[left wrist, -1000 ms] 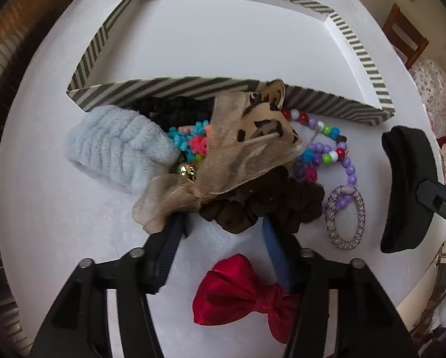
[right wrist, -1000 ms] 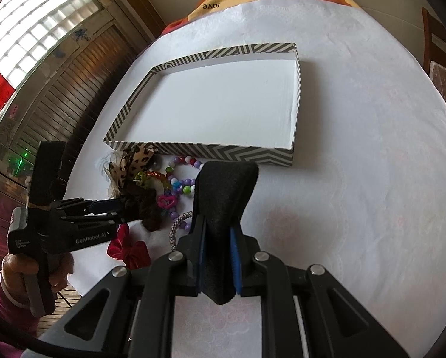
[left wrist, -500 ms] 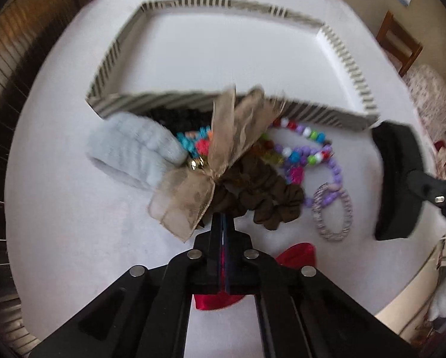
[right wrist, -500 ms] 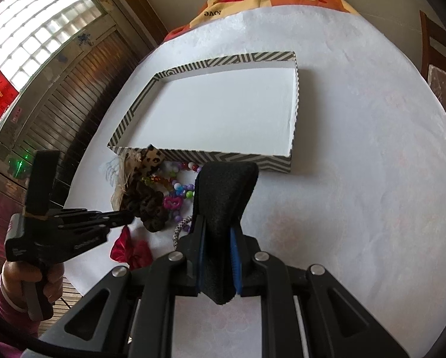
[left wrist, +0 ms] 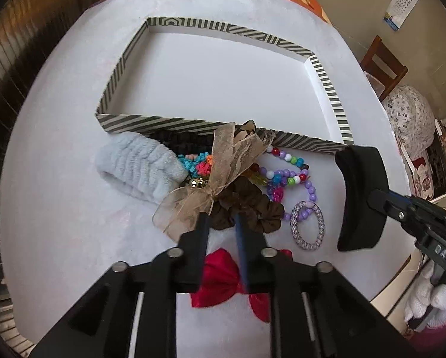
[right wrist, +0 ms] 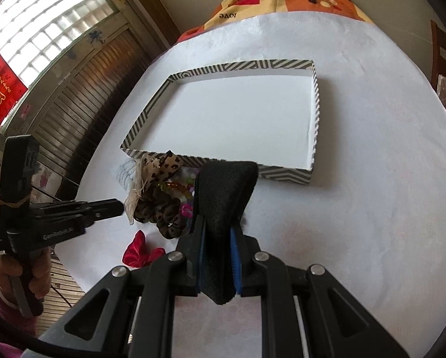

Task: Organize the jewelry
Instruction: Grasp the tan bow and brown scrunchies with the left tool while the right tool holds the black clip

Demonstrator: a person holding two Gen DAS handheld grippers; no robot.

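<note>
While my right tool (right wrist: 217,264) grips a soft black pad (right wrist: 224,191), my left tool (left wrist: 221,223), partly open and empty, should pinch the limp organza bow (left wrist: 211,185) at its knot.

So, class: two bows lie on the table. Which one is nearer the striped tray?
The sheer beige bow: its top loops reach the striped tray wall, while the red satin bow lies apart, beneath the left gripper.
</note>
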